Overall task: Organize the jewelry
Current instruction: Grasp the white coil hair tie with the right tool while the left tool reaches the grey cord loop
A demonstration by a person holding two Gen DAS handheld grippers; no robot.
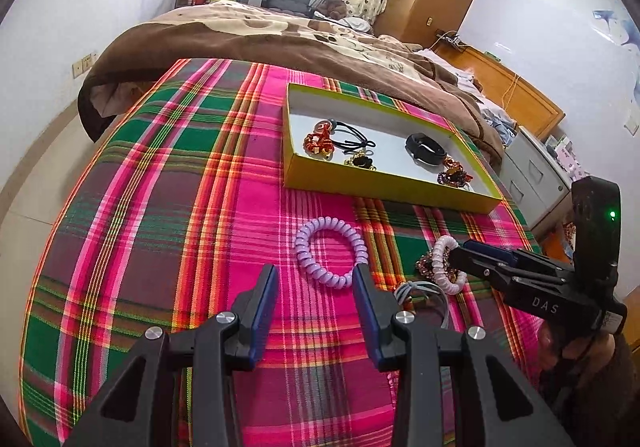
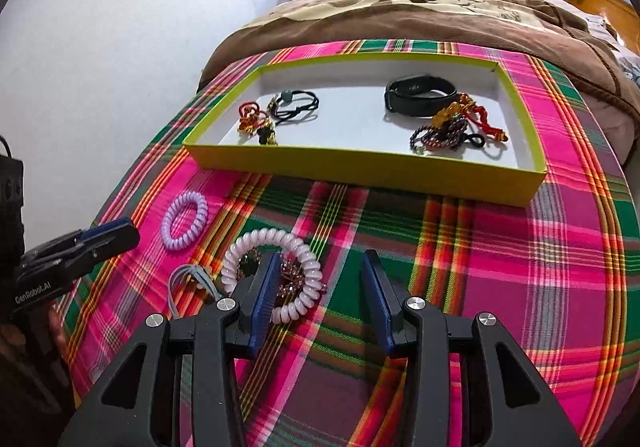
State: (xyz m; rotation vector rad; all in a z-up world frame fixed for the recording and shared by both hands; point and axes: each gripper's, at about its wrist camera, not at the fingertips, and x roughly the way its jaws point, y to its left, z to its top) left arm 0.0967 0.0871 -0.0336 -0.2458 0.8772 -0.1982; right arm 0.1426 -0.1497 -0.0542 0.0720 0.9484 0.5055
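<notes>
Left wrist view: we see the left gripper (image 1: 316, 279) spread wide, empty, over the plaid cloth (image 1: 160, 207); lilac spiral hair tie (image 1: 330, 251) lies just ahead, shallow yellow-green cardboard tray (image 1: 384, 189) beyond.

Right wrist view: right gripper (image 2: 322, 271) also agape, its left finger crossing the pale pink spiral hair tie (image 2: 296, 247); black wristband (image 2: 420, 93) sits in the tray.

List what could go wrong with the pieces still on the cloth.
1. The right hand-held gripper is open with one finger inside the pink coil, where a beaded bracelet also lies; closing may grab both or snag them together.
2. The grey tie lies right beside that coil and could get dragged along.
3. The tray has a raised wall; a low carry could catch it and drop the piece.
</notes>
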